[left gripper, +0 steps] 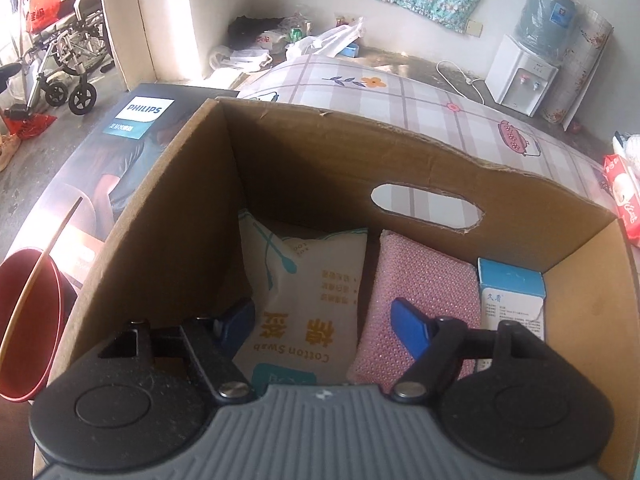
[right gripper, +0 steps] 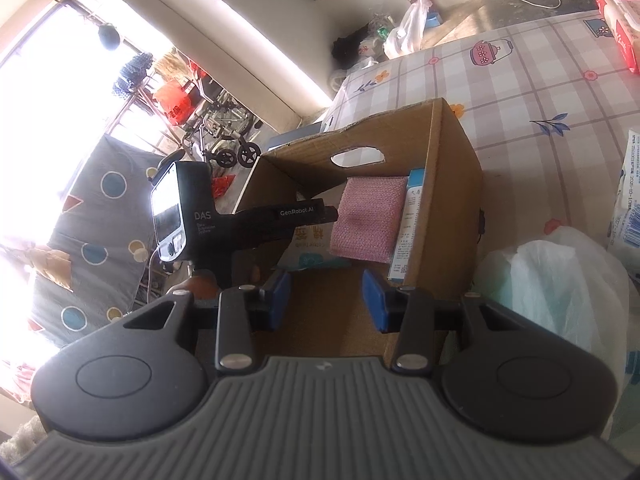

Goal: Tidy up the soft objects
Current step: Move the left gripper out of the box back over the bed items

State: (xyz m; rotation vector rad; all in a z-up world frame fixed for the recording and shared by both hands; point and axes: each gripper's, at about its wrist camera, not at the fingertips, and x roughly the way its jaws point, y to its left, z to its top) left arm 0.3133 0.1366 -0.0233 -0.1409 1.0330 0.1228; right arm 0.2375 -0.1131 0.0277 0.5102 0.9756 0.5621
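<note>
Both tongs are standing apart with nothing between their pads. Inside the cardboard box (left gripper: 192, 240), the left gripper (left gripper: 324, 328) is hanging over the cotton swab bag (left gripper: 304, 300); that bag is lying between the blue pads, neither of which is pressing on it. At the bag's 3 o'clock a pink sponge (left gripper: 420, 300) is leaning against it, and a blue-and-white carton (left gripper: 512, 292) is standing further to 3 o'clock. The right gripper (right gripper: 326, 300) is hovering empty just outside the box's near wall, with the box at its 12 o'clock. A white plastic bag (right gripper: 560, 292) is sitting at its 3 o'clock on the checked cloth (right gripper: 540, 88). A red bucket (left gripper: 32, 320) is showing at 9 o'clock of the box.
</note>
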